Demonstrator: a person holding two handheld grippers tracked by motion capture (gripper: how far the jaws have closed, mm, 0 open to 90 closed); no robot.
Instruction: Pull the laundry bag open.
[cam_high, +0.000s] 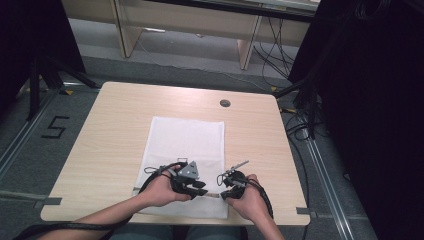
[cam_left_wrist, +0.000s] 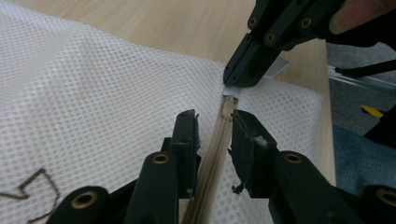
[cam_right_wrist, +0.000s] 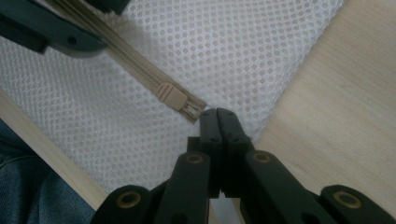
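A white mesh bag (cam_high: 185, 150) lies flat in the middle of the desk (cam_high: 110, 130), reaching to the near edge, where its beige zipper (cam_left_wrist: 215, 140) runs along the hem. The right claw (cam_right_wrist: 218, 114) is clenched on the pull tab (cam_left_wrist: 232, 90) just past the slider (cam_right_wrist: 175, 97), near the bag's near right corner. The left claw (cam_left_wrist: 212, 133) is released, its jaws standing either side of the zipper tape without pinching it.

The step in hand looks like working the zipper. To do it well, the left claw should close on the tape or hem close behind the slider to hold the mesh taut, and the right should pull straight along the teeth, low and steady, so the soft fabric neither bunches nor lifts.

The high view gives both hands (cam_high: 165, 190) and the bag's place on the desk; the zipper is too small there. The left gripper view shows the gap between its jaws, and the right gripper view shows the slider's shape.
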